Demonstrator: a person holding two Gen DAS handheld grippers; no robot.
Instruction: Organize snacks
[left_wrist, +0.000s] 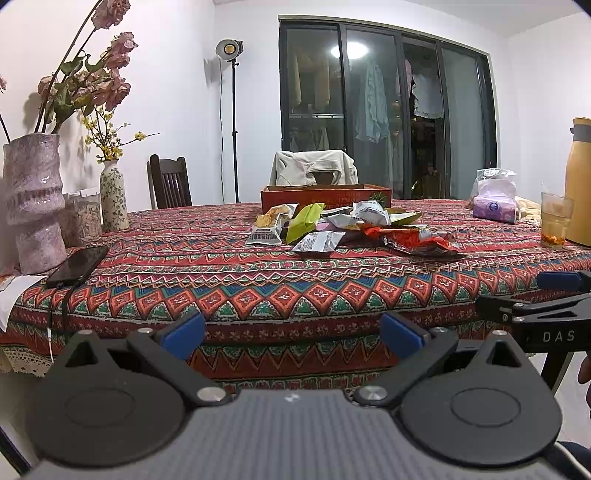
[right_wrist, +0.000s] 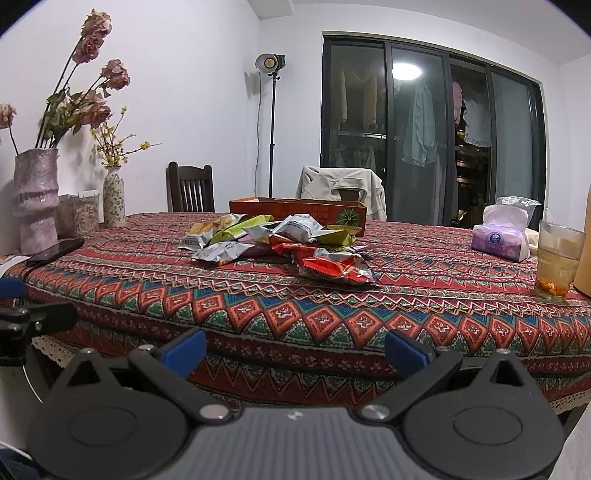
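Snacks (left_wrist: 347, 229) in crinkly foil wrappers, heaped on woven zigzag tablecloth (left_wrist: 258, 280), both grippers released, left gripper (left_wrist: 291, 334), right gripper (right_wrist: 295, 350)

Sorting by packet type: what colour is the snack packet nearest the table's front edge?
Red packet, clearest in the right wrist view.

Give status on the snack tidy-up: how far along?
Nothing done yet. The snack packets lie in a loose pile on the tablecloth in front of the orange box. Nothing in hand: left gripper and right gripper are open and empty, short of the table. All sorting remains.
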